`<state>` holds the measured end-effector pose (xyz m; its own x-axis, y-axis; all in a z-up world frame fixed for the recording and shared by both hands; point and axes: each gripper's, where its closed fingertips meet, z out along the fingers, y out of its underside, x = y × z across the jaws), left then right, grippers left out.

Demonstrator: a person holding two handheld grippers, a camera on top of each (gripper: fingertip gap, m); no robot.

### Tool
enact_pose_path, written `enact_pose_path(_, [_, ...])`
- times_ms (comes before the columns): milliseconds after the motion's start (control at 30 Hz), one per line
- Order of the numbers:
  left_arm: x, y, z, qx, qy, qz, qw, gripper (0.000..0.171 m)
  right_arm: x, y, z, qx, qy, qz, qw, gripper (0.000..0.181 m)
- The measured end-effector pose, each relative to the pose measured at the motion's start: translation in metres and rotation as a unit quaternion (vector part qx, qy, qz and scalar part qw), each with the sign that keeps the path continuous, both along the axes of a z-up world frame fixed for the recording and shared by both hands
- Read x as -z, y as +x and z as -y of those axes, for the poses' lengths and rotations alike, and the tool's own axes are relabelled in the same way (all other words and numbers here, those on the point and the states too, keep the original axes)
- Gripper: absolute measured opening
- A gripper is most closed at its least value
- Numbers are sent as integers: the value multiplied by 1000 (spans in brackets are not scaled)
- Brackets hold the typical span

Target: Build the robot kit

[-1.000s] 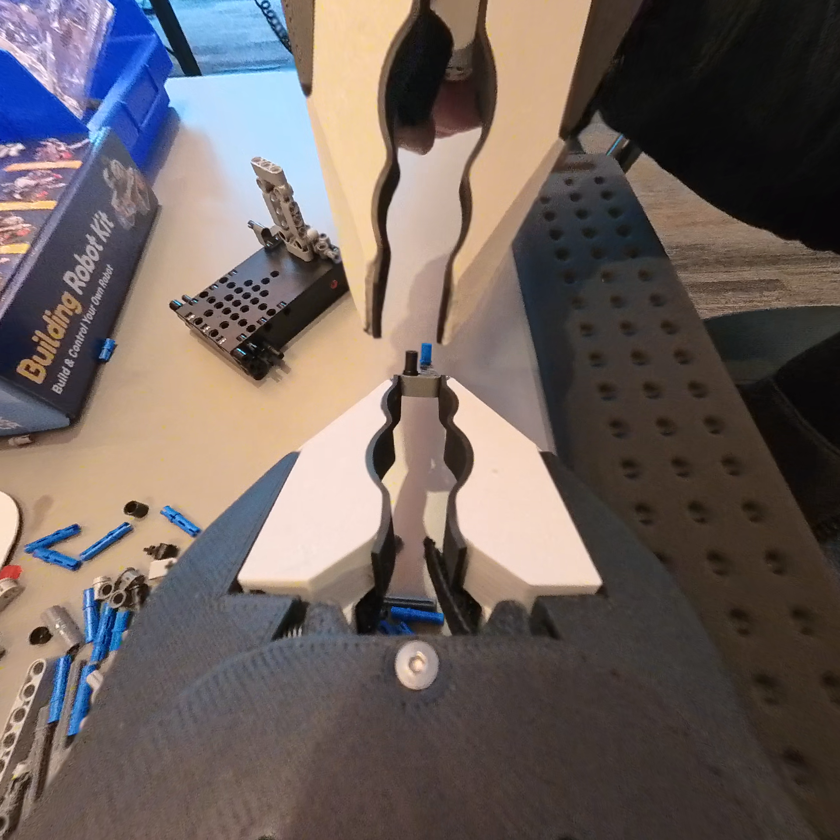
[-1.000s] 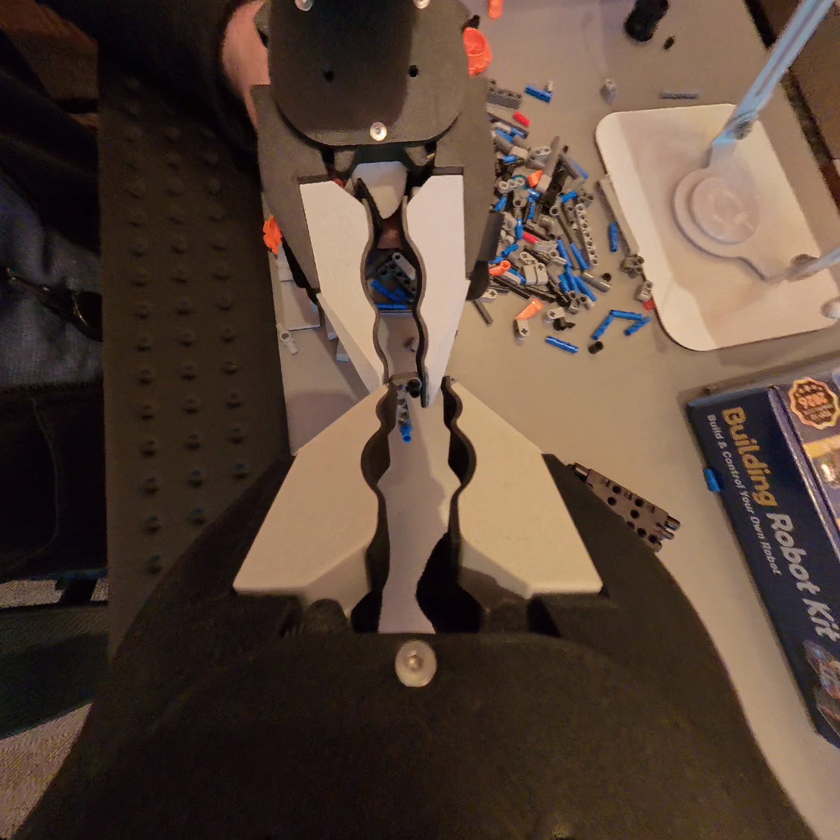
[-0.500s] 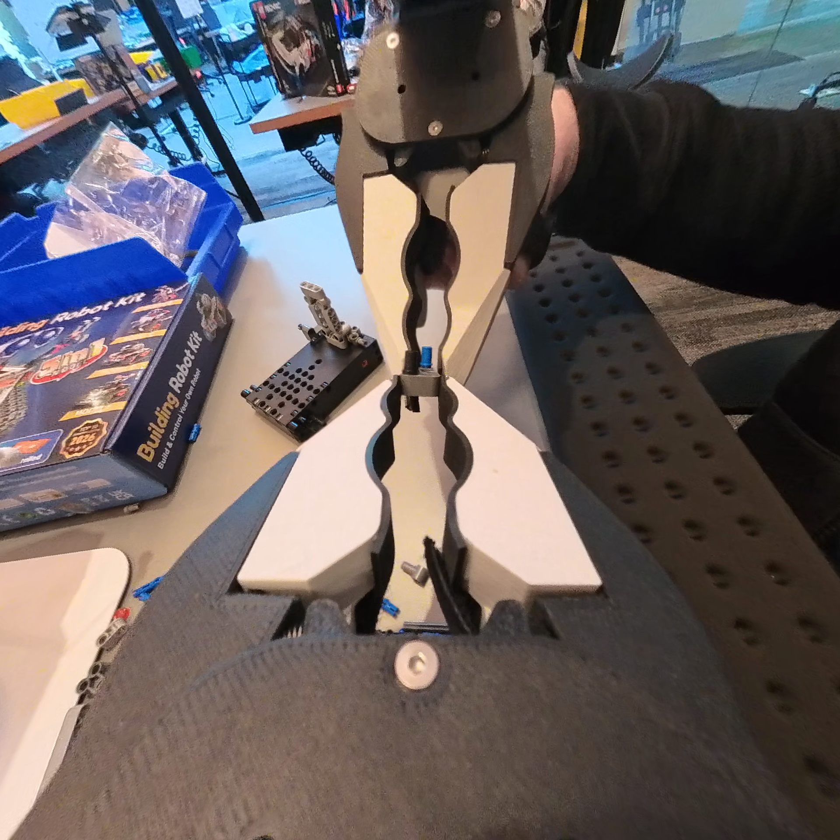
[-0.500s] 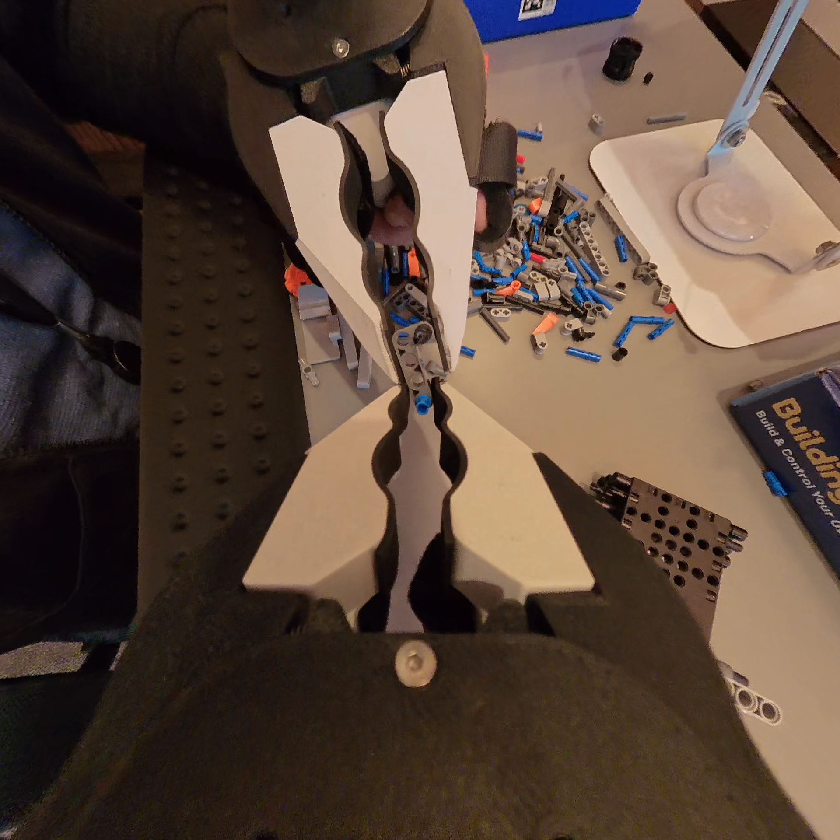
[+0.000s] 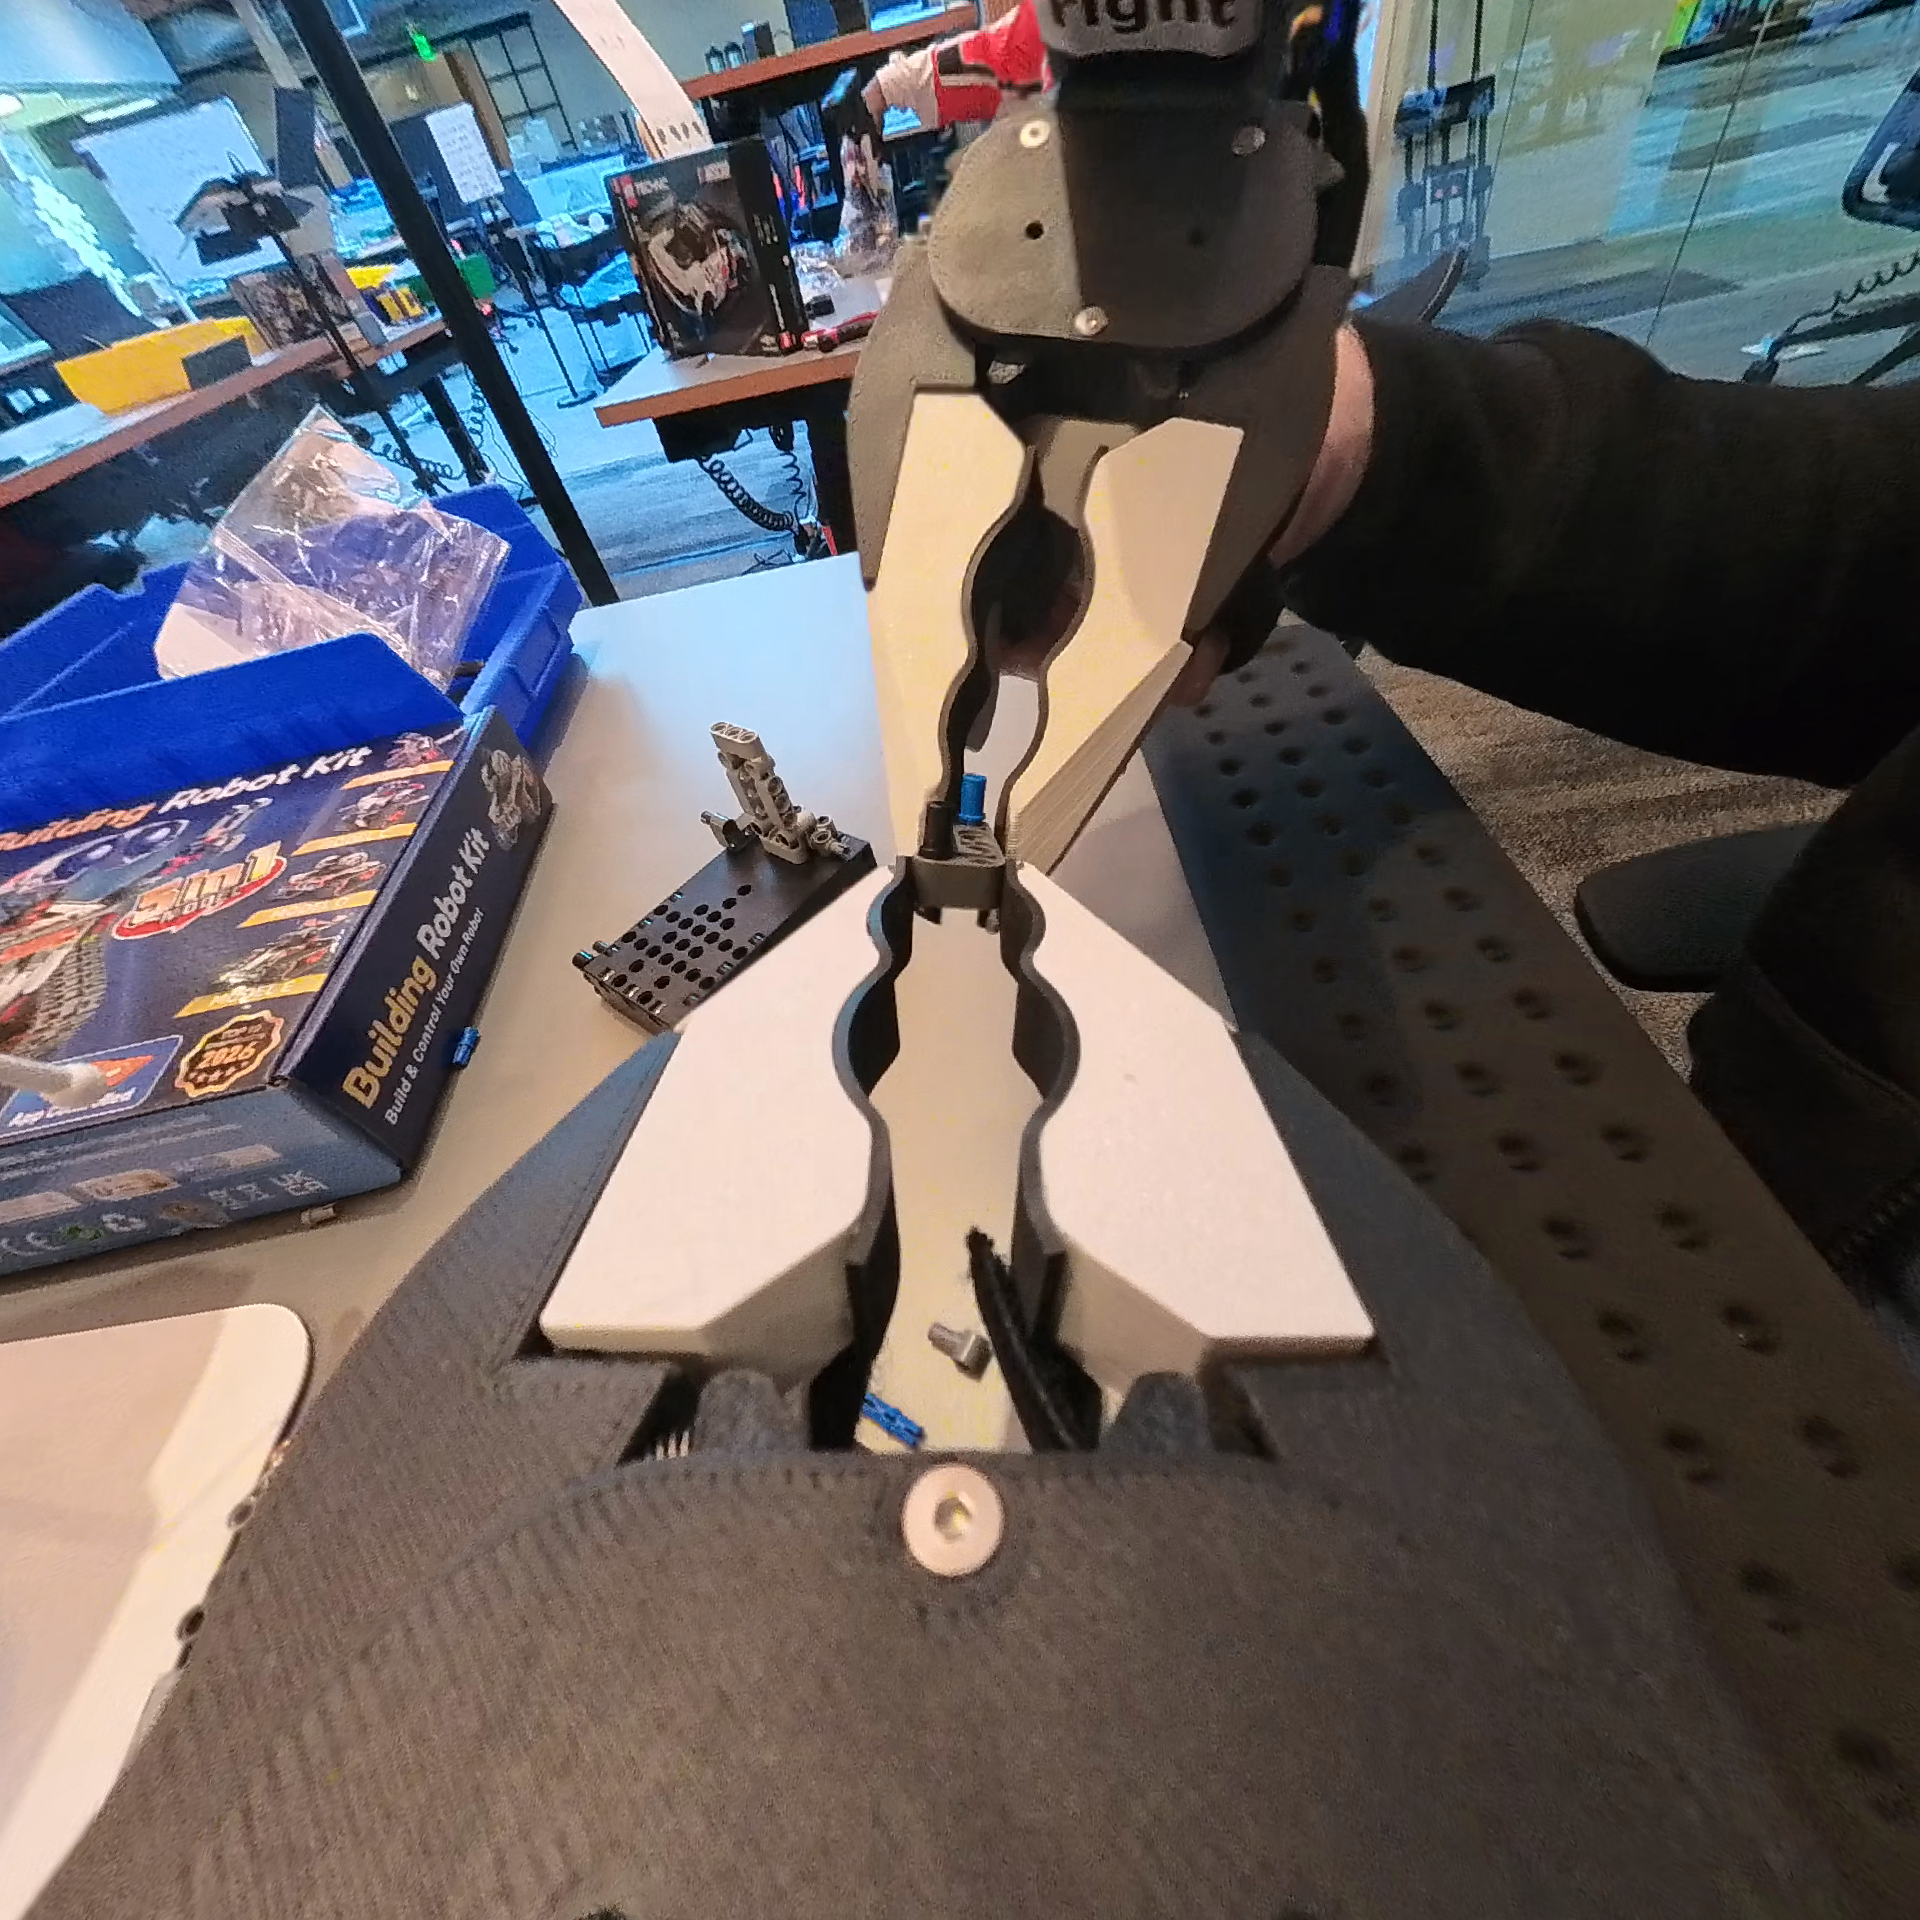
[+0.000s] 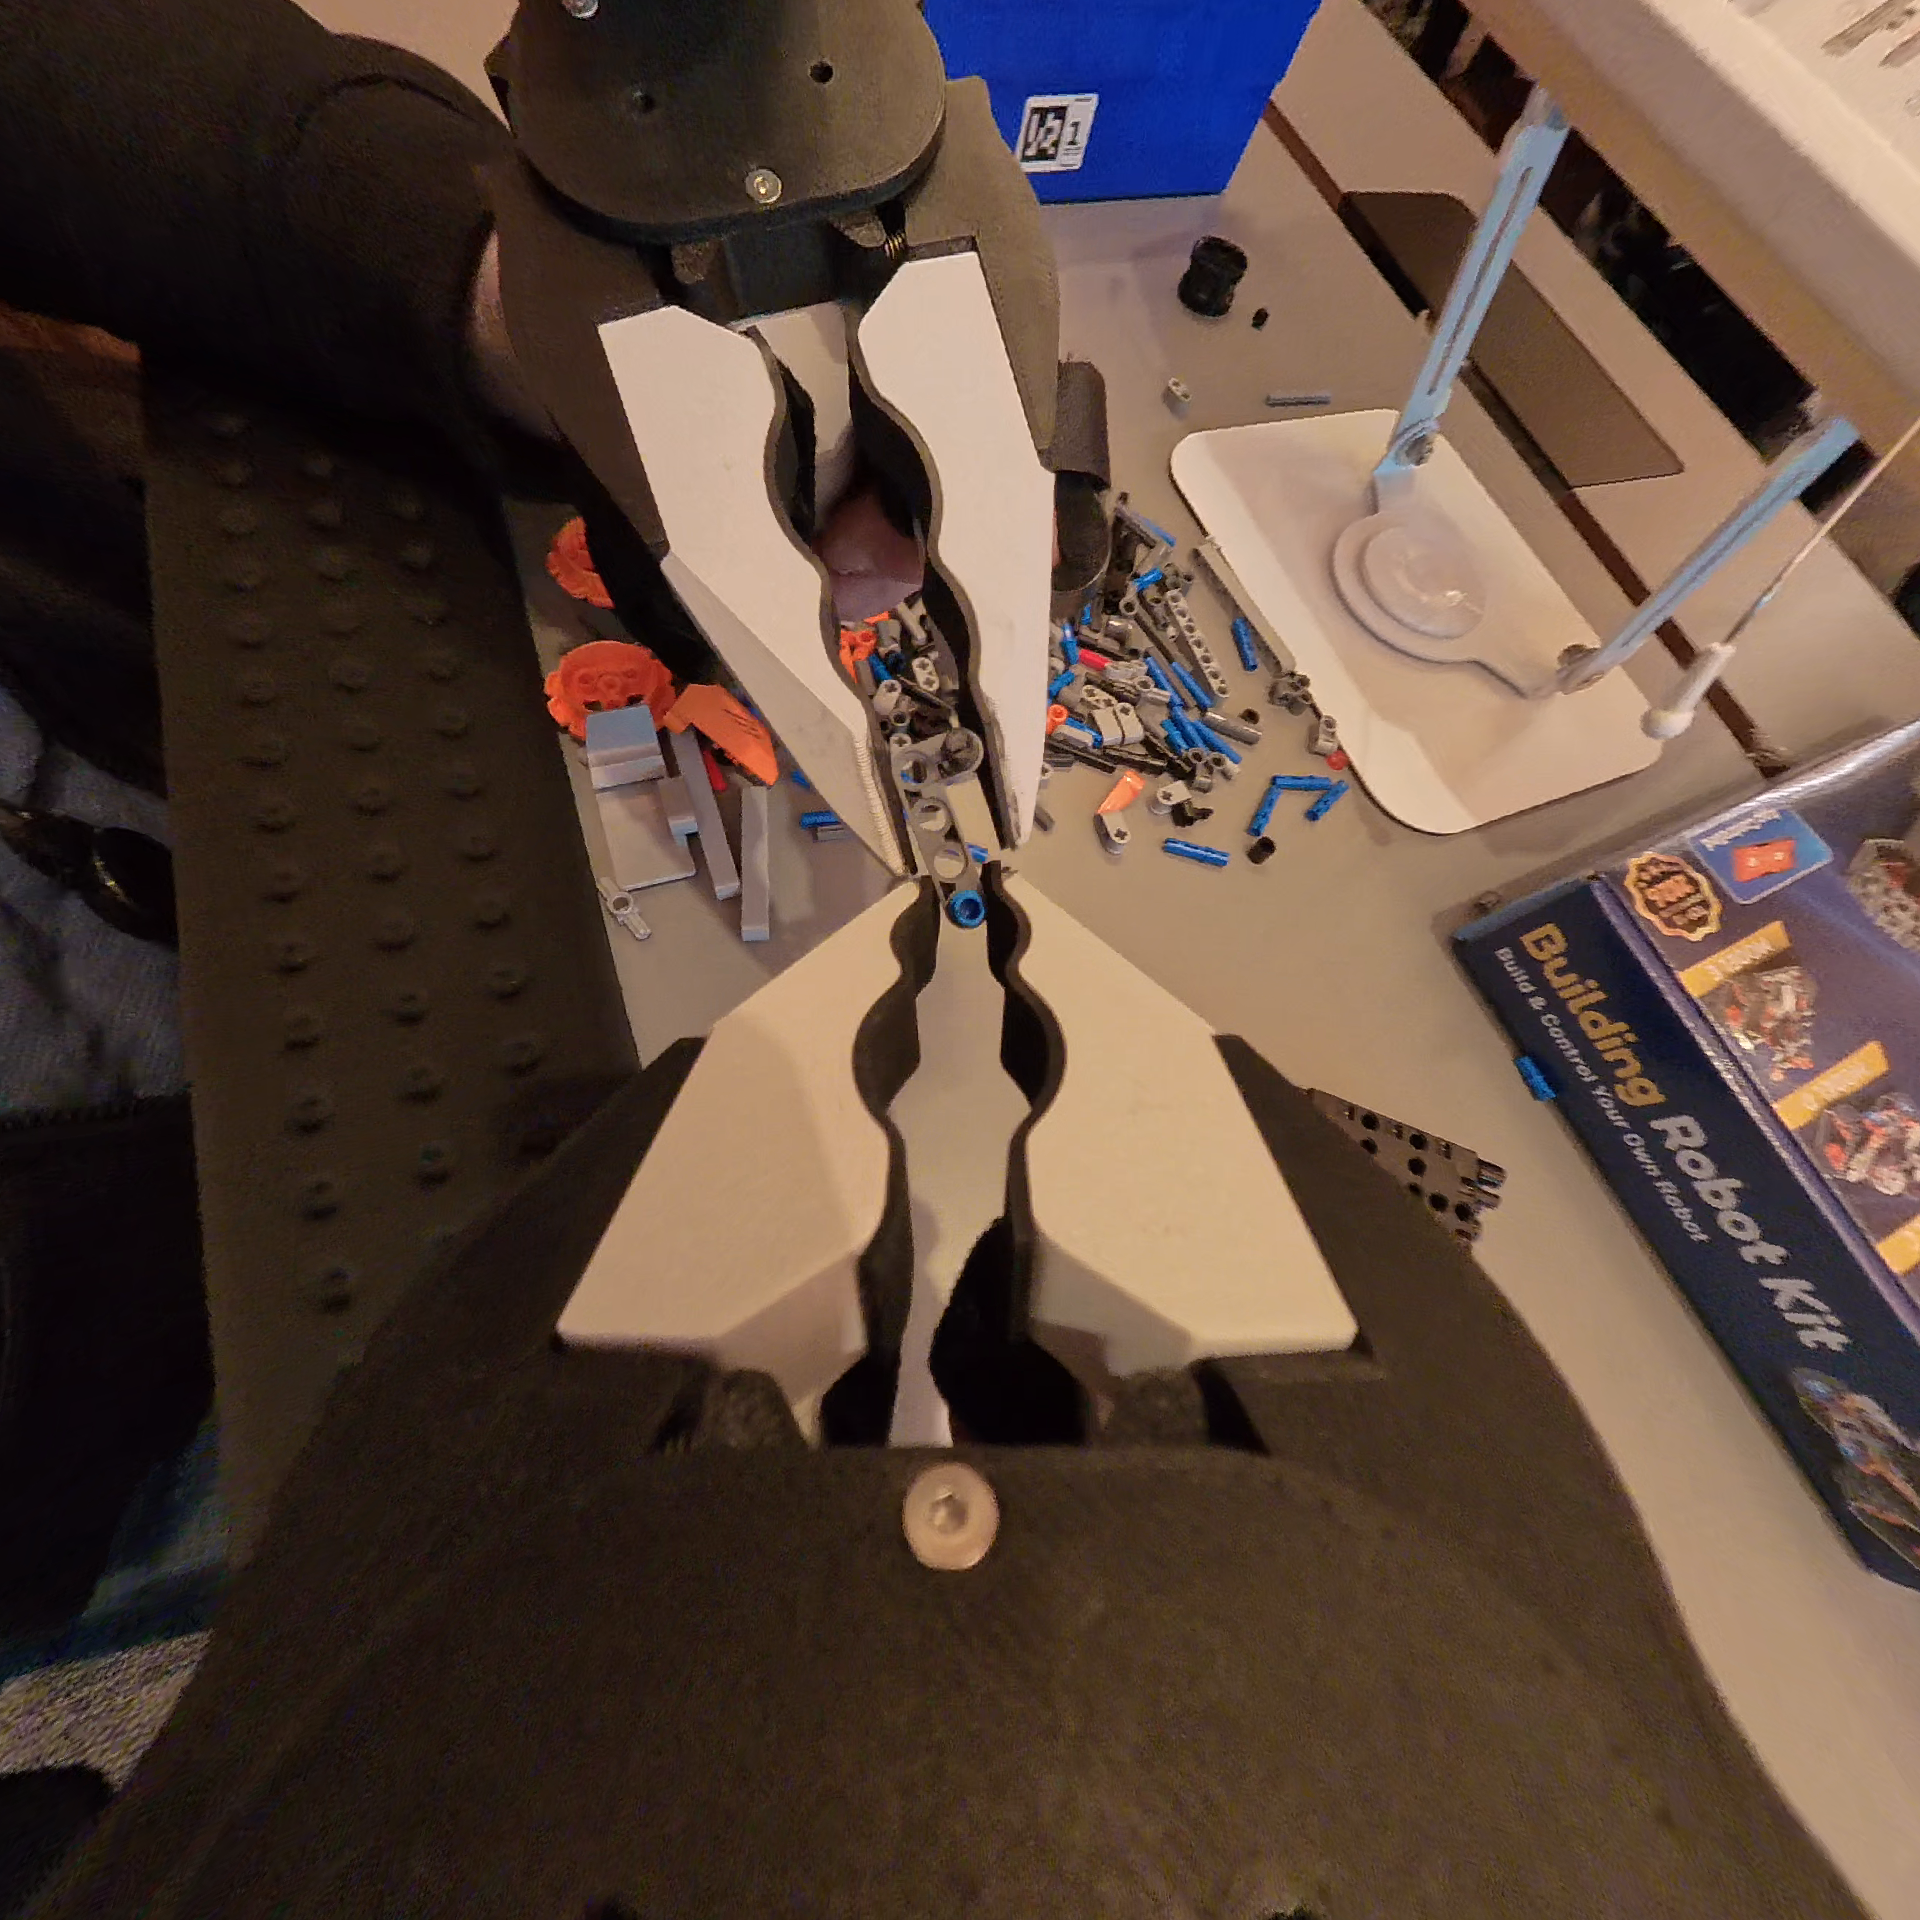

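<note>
My left gripper point(image 5: 958, 883), white fingers in black shell, pinches a grey beam point(image 5: 958, 871) bearing one blue pin point(image 5: 971, 798) and one black. Around the beam: my right gripper point(image 5: 971, 821), equally white and black; a black perforated plate point(image 5: 694, 940); a navy box point(image 5: 260, 935) with gold lettering; a blue bin point(image 5: 260, 686); a dimpled black mat point(image 5: 1455, 1039).

Dark textured gripper point(image 5: 958, 883) bodies, white wavy-edged jaws, silver centre screws, black sleeves point(image 5: 1621, 540)

We see the left gripper point(image 5: 958, 896) clamping a small grey holed plastic beam point(image 5: 957, 871) with a blue pin point(image 5: 972, 798) on top, the right gripper point(image 5: 971, 805) straddling that pin.
</note>
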<state>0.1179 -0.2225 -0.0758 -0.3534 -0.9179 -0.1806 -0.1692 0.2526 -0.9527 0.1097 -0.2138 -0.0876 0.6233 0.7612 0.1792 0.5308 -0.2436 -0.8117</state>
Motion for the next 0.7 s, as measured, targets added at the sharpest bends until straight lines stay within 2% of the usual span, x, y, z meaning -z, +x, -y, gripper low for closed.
enact_pose_path(167, [-9,-2,0,3,5,23,1000,14,-9,0,1,19,16,-18,1000,8])
enact_pose_path(333, [-22,-6,4,18,-13,54,998,14,-19,10,5,43,11,-80,996,21])
enact_pose_path(500, [-28,-7,10,35,-19,72,997,14,-26,15,12,52,5,-137,989,21])
enact_pose_path(700, [-36,-10,15,48,-27,90,994,14,-23,14,19,58,9,-131,990,17])
